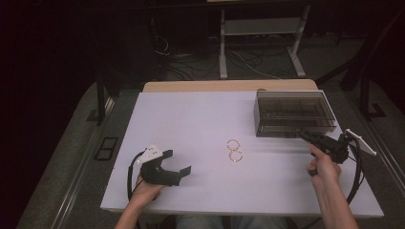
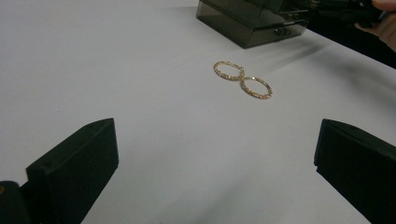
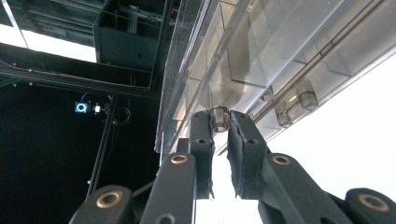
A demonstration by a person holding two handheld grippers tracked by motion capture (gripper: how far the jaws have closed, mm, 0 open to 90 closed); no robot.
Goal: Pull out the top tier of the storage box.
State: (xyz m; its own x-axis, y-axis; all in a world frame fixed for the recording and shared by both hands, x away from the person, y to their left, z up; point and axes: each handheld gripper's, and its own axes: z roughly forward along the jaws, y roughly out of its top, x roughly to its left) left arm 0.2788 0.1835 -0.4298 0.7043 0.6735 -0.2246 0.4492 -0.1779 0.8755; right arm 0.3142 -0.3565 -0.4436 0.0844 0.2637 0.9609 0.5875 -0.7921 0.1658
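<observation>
Smoky clear plastic, the drawer box (image 1: 292,113) looks light, stiff and slippery, so the right gripper (image 3: 220,122) pinches its small knob (image 3: 219,117) while the left gripper (image 1: 177,166) waits with jaws spread.

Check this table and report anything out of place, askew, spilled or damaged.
Nothing stands out. Two gold rings lie flat, touching each other, on the white table. The smoky clear drawer box sits square near the far right corner, with the right gripper shut on a drawer knob. The left gripper is open.
</observation>
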